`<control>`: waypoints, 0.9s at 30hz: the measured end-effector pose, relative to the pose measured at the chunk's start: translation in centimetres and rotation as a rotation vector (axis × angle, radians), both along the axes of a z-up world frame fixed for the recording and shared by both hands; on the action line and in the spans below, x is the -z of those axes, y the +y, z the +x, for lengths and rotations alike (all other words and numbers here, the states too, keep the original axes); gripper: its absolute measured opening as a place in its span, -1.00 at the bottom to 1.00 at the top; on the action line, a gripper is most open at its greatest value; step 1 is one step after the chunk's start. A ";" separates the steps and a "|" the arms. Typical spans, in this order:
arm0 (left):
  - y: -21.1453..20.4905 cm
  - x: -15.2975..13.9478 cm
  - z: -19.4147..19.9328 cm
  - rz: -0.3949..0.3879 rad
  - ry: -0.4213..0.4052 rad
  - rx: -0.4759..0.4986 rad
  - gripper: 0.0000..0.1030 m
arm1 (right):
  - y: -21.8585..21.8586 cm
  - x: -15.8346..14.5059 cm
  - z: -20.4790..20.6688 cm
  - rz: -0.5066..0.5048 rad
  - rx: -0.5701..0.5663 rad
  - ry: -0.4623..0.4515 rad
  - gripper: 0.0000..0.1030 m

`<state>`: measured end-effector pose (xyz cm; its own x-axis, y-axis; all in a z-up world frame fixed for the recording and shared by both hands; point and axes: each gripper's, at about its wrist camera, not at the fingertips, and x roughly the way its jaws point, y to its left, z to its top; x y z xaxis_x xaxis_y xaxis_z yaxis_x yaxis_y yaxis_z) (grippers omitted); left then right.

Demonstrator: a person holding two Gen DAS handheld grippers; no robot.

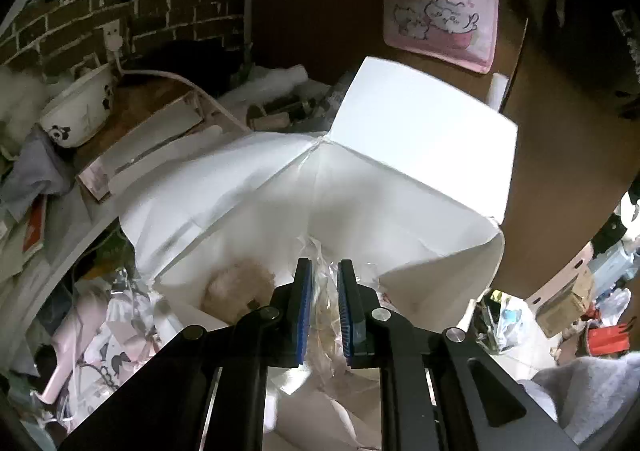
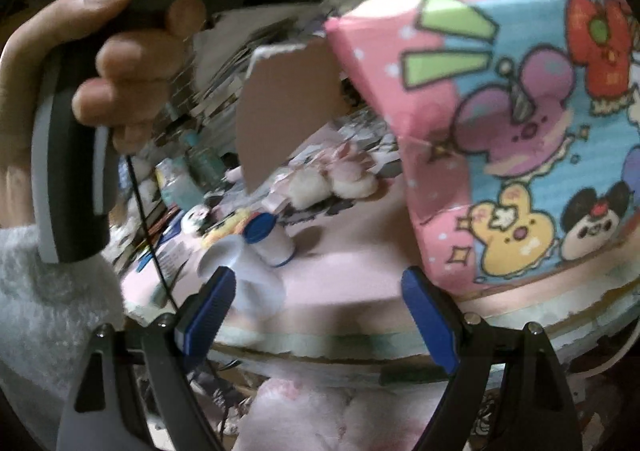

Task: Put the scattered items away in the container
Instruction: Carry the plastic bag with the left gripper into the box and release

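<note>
From the left wrist, the left gripper [image 1: 325,305] is clamped on a crinkled clear plastic wrapper [image 1: 326,291] and hangs over the open white inside of the box [image 1: 420,131], where a tan fluffy thing [image 1: 240,285] lies. From the right wrist, the right gripper [image 2: 320,315] stands wide apart, holding nothing, just beside the box's cartoon-printed wall [image 2: 520,139]; a blue-capped bottle [image 2: 268,239] lies beyond, and a hand [image 2: 116,63] grips the other handle.

The open box [image 1: 400,171] is plain white inside and pink with bright cartoon animals outside, the gripper pads [image 2: 208,311] are blue, and the far wall [image 1: 80,11] is dark brick.
</note>
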<state>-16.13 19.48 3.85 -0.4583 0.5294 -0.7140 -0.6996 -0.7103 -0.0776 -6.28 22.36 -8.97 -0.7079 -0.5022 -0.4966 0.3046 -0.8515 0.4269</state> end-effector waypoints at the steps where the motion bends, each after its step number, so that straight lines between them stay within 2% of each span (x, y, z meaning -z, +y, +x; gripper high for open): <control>1: 0.0 0.1 0.0 -0.004 -0.002 -0.002 -0.80 | 0.1 0.0 0.0 -0.005 0.003 -0.003 0.61; 3: -0.1 0.2 0.0 -0.007 -0.003 -0.004 -0.61 | 0.1 0.0 0.0 -0.002 0.010 -0.002 0.61; 4: -0.2 0.2 0.0 -0.004 -0.003 -0.005 -0.35 | 0.0 0.0 0.0 0.003 0.011 0.000 0.61; 5: -0.4 0.2 0.0 0.004 -0.001 -0.008 0.02 | 0.0 0.0 0.1 0.008 0.012 0.002 0.61; 7: -0.8 -0.2 0.1 0.028 0.009 -0.015 0.45 | 0.0 0.0 0.1 0.011 0.015 0.004 0.61; 8: -1.1 -0.5 0.3 0.051 0.019 -0.015 0.56 | -0.1 0.0 0.1 0.012 0.016 0.004 0.61; 13: -3.0 -2.1 0.7 0.127 0.061 -0.024 0.75 | -0.3 0.0 0.4 0.026 0.007 0.016 0.62; 17: -4.8 -3.1 2.1 0.121 0.146 -0.072 0.87 | -0.7 -0.1 0.8 0.049 -0.003 0.035 0.62; 21: -7.3 -3.4 4.6 0.111 0.263 -0.118 0.90 | -1.1 -0.4 1.2 0.072 -0.021 0.065 0.62; 27: -11.9 -1.7 7.6 0.117 0.367 -0.297 0.97 | -2.6 -0.6 1.8 0.111 -0.070 0.093 0.61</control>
